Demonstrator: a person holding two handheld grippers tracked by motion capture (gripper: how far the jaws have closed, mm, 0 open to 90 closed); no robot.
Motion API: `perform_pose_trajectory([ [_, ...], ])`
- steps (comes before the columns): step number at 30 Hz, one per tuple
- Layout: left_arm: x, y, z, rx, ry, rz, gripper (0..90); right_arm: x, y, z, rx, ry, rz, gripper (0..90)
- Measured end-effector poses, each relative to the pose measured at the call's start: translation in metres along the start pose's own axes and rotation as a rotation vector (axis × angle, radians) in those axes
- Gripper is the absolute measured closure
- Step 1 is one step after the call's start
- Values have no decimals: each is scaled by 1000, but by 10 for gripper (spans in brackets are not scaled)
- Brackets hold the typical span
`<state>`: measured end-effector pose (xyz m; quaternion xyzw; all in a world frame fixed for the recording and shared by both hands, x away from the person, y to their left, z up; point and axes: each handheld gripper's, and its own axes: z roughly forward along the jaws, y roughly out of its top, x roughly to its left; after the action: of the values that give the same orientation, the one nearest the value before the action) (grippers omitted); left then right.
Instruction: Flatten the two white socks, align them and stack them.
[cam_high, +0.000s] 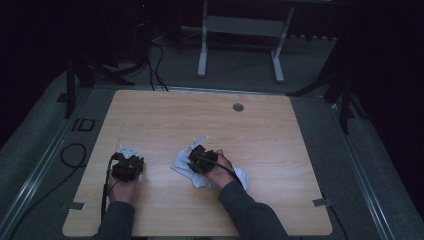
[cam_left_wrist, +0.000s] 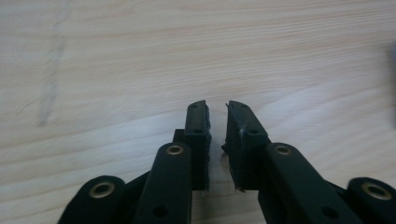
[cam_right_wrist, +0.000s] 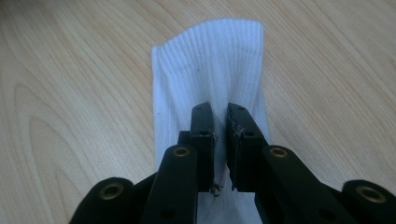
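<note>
Between right gripper (cam_right_wrist: 219, 114) jaws: white sock (cam_right_wrist: 210, 60).

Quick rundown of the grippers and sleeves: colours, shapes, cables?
Both the left gripper and the right gripper are black, each with a pale grey three-cornered plate on top and a black cable trailing back past the hand. Up close, the jaws are flat black bars with brass-coloured rivets, and the pads look worn and frayed at the edges. The sleeves are dark grey.
</note>
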<state>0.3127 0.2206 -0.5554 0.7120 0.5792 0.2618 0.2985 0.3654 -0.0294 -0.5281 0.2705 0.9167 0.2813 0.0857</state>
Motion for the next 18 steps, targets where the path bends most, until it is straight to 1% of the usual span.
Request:
perform_pose_trajectory([
  [1, -7, 1, -1, -10, -24, 24, 798, 0, 0, 0, -1, 2, 0, 809],
  [3, -13, 3, -3, -15, -46, 44, 804, 0, -1, 0, -4, -5, 2, 758],
  [6, -23, 5, -5, -30, -83, 62, 813, -1, -2, -1, -4, -12, 3, 708],
  [10, -36, 9, -7, -47, -146, 88, 829, -2, -4, -3, -9, -8, 10, 669],
  [13, -48, 12, -6, -57, -177, 114, 844, -2, -4, -8, -25, -5, 7, 643],
  [15, -55, 15, -5, -55, -193, 144, 854, -2, -3, -14, -40, -9, 6, 632],
  [18, -65, 18, -2, -50, -211, 160, 876, -5, -3, -24, -56, -18, 6, 627],
])
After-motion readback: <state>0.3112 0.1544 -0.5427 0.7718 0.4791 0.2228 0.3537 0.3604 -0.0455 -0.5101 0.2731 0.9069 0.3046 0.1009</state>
